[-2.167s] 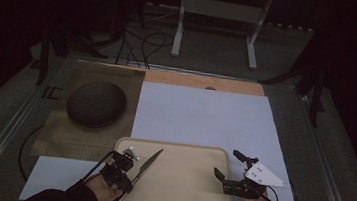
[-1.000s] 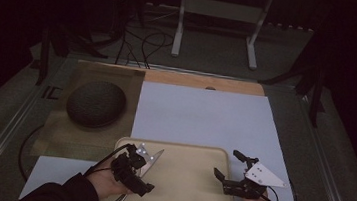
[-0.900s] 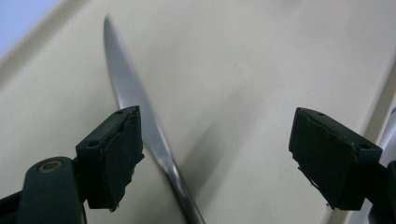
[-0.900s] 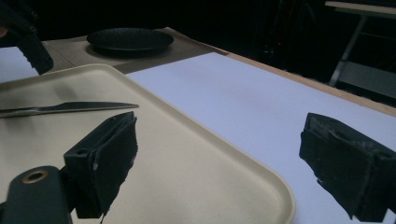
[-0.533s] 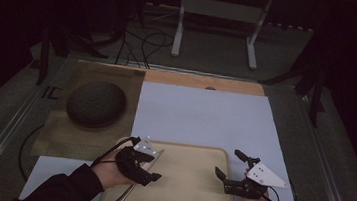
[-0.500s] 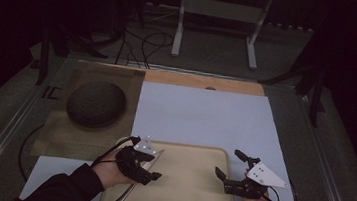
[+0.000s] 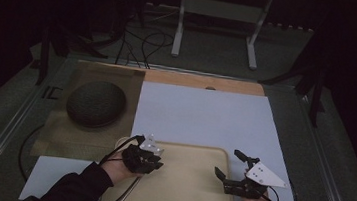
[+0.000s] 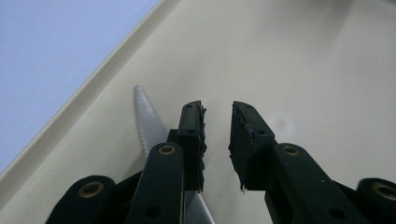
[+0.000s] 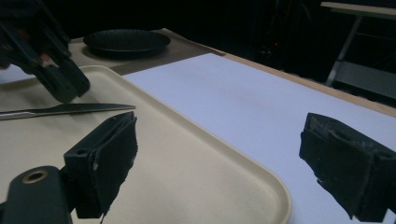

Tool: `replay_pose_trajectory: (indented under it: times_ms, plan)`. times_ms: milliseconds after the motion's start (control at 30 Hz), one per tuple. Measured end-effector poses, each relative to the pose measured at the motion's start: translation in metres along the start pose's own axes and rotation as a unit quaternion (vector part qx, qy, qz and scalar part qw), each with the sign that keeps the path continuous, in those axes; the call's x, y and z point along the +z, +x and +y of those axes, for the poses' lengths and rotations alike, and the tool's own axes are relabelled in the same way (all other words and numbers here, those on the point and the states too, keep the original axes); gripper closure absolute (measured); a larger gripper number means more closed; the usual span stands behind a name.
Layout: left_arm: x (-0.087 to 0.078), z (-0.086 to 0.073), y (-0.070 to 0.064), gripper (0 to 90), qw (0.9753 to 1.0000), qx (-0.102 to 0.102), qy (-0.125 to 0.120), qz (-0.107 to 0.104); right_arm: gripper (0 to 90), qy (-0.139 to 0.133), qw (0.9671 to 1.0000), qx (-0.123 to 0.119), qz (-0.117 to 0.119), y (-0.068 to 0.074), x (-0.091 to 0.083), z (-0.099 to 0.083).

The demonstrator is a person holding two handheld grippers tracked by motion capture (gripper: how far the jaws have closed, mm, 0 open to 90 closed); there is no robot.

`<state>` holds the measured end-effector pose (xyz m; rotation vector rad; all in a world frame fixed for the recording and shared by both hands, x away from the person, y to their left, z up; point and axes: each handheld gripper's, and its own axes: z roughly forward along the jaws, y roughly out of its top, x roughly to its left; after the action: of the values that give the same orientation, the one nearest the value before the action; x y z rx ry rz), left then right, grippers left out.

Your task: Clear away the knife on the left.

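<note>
A table knife (image 7: 125, 199) lies flat on the beige tray (image 7: 192, 192), near its left side. My left gripper (image 7: 144, 158) hovers low over the blade. In the left gripper view, its jaws (image 8: 217, 107) stand a narrow gap apart with nothing between them. The serrated blade (image 8: 144, 116) passes beside and under the left jaw. My right gripper (image 7: 228, 163) is wide open over the tray's right edge. In the right gripper view, the jaws (image 9: 222, 123) hold nothing, and the knife (image 9: 70, 109) lies farther off below the left gripper (image 9: 46, 60).
A dark round plate (image 7: 97, 103) sits on a brown mat (image 7: 57, 133) at the left. A white sheet (image 7: 205, 113) covers the middle of the table beyond the tray. Stand legs and cables lie past the far edge.
The left hand has moved right and forward over the tray's left part. The knife, earlier tilted up by that hand, now lies flat. The right gripper has stayed put.
</note>
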<state>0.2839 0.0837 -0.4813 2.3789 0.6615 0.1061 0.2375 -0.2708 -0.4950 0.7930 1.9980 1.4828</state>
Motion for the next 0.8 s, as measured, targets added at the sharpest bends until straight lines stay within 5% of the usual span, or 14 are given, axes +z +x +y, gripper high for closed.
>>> replay_pose_trajectory:
  times_ms: [267,800]
  plan:
    - [0.013,-0.002,0.004,89.6,0.9997,-0.011,0.016,0.012,11.0,-0.002,1.0,-0.003,0.0,0.0,0.0,0.001]
    - [0.036,0.005,0.019,90.0,0.9996,-0.005,0.02,0.017,11.0,0.0,1.0,-0.002,0.003,0.0,0.0,0.0]
